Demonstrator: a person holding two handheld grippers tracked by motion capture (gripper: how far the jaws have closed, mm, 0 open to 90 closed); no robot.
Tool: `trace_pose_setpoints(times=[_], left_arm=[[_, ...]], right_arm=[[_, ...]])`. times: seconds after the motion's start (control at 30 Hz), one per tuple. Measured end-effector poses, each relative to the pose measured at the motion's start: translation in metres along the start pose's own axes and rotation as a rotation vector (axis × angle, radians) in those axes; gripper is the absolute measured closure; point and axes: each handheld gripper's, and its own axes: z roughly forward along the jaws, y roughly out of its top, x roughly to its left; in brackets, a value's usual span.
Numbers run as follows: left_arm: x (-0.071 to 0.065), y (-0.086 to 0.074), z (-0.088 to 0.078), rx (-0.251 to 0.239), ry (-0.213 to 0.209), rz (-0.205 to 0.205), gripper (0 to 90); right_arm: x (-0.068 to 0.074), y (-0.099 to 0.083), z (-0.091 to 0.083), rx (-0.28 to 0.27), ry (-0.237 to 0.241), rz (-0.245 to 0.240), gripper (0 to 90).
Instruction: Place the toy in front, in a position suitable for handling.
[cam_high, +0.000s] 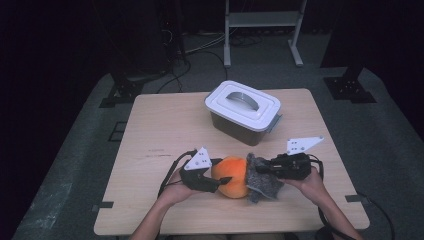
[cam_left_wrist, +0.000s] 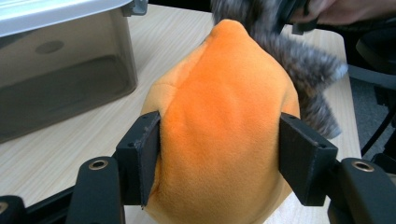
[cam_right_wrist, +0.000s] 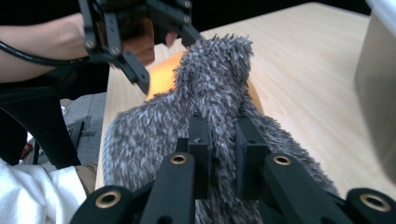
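Item: orange plush toy (cam_high: 231, 176) with grey fuzzy part (cam_high: 261, 181), near front edge of tabletop (cam_high: 165, 125).
Left gripper (cam_left_wrist: 219, 156): fingers pinching orange body, steadying it.
Right gripper (cam_right_wrist: 223, 149): fingers pressed together on grey fuzz, likely for pulling it off.
Lidded bin (cam_high: 243, 111): behind, shut, probable destination.

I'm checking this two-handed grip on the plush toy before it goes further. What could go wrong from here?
1. The left gripper squeezes the soft orange body by its rounded sides; the plush may slip out.
2. The right gripper pinches only a tuft of grey fur; pulling the hands apart might strain the seam or lose the fur.
3. The lidded bin stands close behind the toy, so a swing could knock it.
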Motion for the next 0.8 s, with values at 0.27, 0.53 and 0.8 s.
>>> trace_pose_setpoints(times=[0.27, 0.53, 0.8], left_arm=[[-0.009, 0.01, 0.012, 0.042, -0.015, 0.043, 34.2], [-0.01, 0.014, 0.008, 0.044, 0.011, 0.05, 38.0], [-0.005, 0.016, 0.001, 0.074, 0.036, 0.061, 37.9]], right_arm=[[0.013, 0.029, 0.001, 0.009, -0.01, -0.086, 79.2], [0.014, 0.033, 0.004, 0.026, -0.029, -0.097, 79.4], [0.01, 0.034, -0.01, 0.018, -0.037, -0.084, 79.9]])
